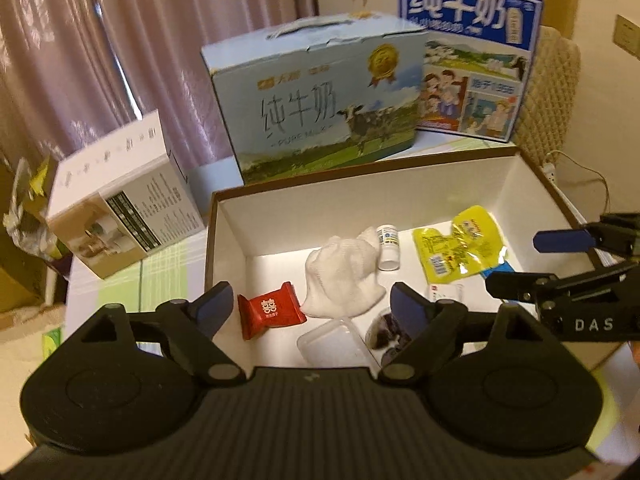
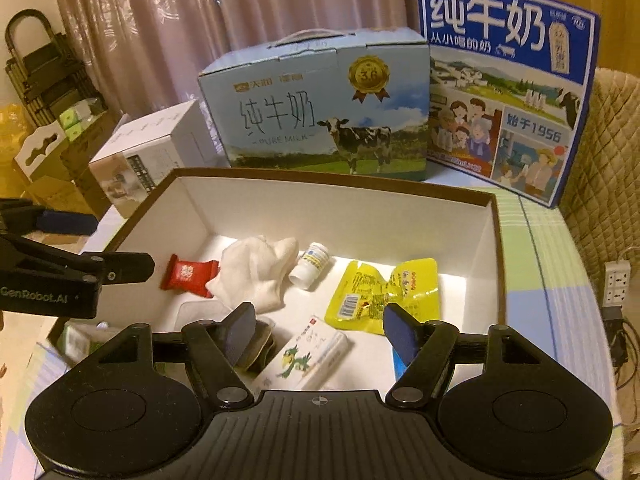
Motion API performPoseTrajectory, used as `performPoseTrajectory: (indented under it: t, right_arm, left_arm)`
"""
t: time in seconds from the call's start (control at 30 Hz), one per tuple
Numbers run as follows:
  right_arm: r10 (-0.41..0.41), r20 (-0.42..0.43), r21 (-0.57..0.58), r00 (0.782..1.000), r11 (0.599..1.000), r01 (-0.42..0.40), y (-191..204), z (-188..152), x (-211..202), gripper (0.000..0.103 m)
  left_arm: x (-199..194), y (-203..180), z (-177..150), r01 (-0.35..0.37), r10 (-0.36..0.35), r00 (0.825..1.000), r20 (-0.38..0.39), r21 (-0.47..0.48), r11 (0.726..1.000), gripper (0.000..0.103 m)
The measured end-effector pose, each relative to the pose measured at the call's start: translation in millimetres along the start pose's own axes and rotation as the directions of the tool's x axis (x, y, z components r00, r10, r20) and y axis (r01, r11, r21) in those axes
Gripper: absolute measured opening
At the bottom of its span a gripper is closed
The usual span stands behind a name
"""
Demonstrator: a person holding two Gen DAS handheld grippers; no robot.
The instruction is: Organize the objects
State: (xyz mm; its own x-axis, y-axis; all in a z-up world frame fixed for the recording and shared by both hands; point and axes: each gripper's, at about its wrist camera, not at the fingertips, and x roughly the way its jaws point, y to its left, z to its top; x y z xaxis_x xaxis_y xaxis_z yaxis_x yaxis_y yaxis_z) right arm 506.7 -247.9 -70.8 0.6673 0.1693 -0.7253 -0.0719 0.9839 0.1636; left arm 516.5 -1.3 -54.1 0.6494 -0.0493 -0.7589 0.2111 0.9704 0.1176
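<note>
While both grippers hover spread and empty over box [image 2: 494,240] | left gripper [image 1: 310,304], right gripper [image 2: 320,330] | only right view shows dragon-printed carton [image 2: 308,356], long axis diagonal | vial [image 2: 311,266] lies cap up-right.

Storage box [image 2: 496,240]: white inside, brown rim. Candy wrapper [image 2: 188,274]: red with white characters. Cloth [image 2: 256,272]: plain white. Small bottle [image 2: 312,264]: white, blue-printed label. Pouch [image 2: 380,292]: yellow, red print. Small carton [image 2: 308,356]: white with green dragon figure. Milk carton [image 2: 320,108]: pale blue, black-and-white cow, green meadow, gold medal. Second milk carton [image 2: 508,92]: deep blue, white characters, "1956". Tablecloth [image 2: 552,280]: green-and-white check.
</note>
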Motion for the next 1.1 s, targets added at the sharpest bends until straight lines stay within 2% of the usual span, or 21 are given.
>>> performPoseTrajectory:
  t: [0.1,0.33,0.43,0.6,0.83,0.97,1.1]
  right_arm:
    - [0.002,0.022,-0.022,1.0,1.0,-0.001,6.4,-4.3,-19.9,0.068]
    - [0.037,0.078,-0.007,0.996,0.999,-0.037,21.9,-17.3,-70.6,0.068]
    - [0.053,0.11,0.011,0.993,0.998,-0.054,27.5,-25.8,-93.0,0.069]
    - [0.056,0.143,0.01,0.988,0.998,-0.058,37.2,-44.8,-127.9,0.069]
    - [0.053,0.165,0.034,0.985,0.998,-0.06,47.9,-71.0,-162.5,0.07]
    - [0.039,0.168,0.02,0.985,0.999,-0.043,56.9,-88.7,-173.8,0.071]
    - [0.037,0.179,0.039,0.983,0.998,-0.044,63.7,-108.1,-181.5,0.072]
  left_arm:
    - [-21.0,-5.4,-5.0,0.009,-0.01,0.999,0.034,0.02,1.0,0.088]
    - [-68.4,-8.4,-22.7,0.065,-0.064,0.996,0.059,-0.02,0.998,0.089]
    - [-88.0,-12.2,-33.7,0.066,-0.064,0.994,0.084,-0.019,0.998,0.094]
    - [-116.6,-18.0,-54.9,0.081,-0.079,0.992,0.099,-0.011,0.997,0.097]
    - [-154.1,-11.9,-89.2,0.121,-0.108,0.985,0.132,-0.088,0.989,0.102]
    - [-175.2,-10.5,-105.6,0.112,-0.092,0.981,0.173,-0.113,0.987,0.102]
    - [-189.6,-12.5,-122.7,0.061,-0.035,0.981,0.192,-0.129,0.99,0.102]
